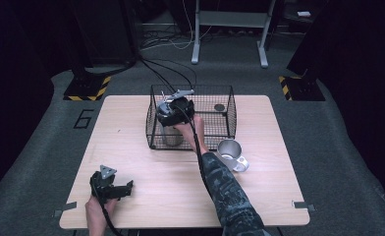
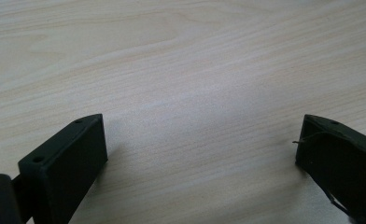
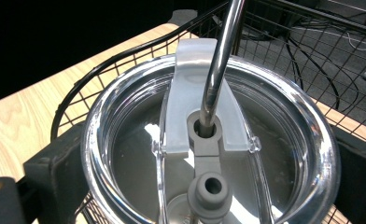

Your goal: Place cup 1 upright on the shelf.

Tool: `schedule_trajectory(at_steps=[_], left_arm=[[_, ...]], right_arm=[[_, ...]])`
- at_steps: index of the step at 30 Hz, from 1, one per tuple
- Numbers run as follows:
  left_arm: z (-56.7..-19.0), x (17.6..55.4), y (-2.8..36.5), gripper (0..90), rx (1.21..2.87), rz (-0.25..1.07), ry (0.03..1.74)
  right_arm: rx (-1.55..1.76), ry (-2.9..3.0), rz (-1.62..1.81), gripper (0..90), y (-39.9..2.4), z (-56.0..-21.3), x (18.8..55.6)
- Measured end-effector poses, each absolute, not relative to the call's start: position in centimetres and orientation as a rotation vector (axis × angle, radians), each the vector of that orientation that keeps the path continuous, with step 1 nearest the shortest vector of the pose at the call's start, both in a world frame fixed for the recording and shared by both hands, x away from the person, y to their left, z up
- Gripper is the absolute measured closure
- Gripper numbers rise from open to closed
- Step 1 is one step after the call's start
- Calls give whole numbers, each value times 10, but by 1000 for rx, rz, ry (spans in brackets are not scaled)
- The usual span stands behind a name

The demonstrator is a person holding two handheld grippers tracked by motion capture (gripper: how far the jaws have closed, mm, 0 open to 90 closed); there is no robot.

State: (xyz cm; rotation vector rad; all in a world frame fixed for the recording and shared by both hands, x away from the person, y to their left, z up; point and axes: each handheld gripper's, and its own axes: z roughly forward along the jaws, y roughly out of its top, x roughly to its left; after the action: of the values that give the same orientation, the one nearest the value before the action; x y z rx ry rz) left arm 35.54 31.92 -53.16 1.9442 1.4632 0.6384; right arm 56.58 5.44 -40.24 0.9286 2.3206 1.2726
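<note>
My right gripper (image 1: 173,112) reaches into the left half of a black wire basket (image 1: 190,88) on the table. It is shut on a steel tumbler (image 1: 171,136) that stands upright inside. In the right gripper view the tumbler's clear lid (image 3: 130,154) sits between the two black jaws, which press on its rim from both sides. A grey slider (image 3: 190,93) crosses the lid and a metal straw (image 3: 221,56) rises from its hole. My left gripper (image 1: 127,189) rests near the table's front left corner, open, with bare wood between its fingers (image 2: 73,149).
A steel mug (image 1: 232,153) with a handle lies on its side just in front of the basket's right half. A small dark round thing (image 1: 219,107) sits in the basket's right rear. The light wooden table (image 1: 131,123) has dark floor all around.
</note>
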Motion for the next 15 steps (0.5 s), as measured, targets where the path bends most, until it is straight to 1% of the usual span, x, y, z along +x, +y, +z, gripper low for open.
schedule_trajectory(at_steps=[15], left_arm=[[-531, 355, 319, 19, 1951, 652, 1457]], right_arm=[[899, 2303, 1268, 34, 49, -405, 567]])
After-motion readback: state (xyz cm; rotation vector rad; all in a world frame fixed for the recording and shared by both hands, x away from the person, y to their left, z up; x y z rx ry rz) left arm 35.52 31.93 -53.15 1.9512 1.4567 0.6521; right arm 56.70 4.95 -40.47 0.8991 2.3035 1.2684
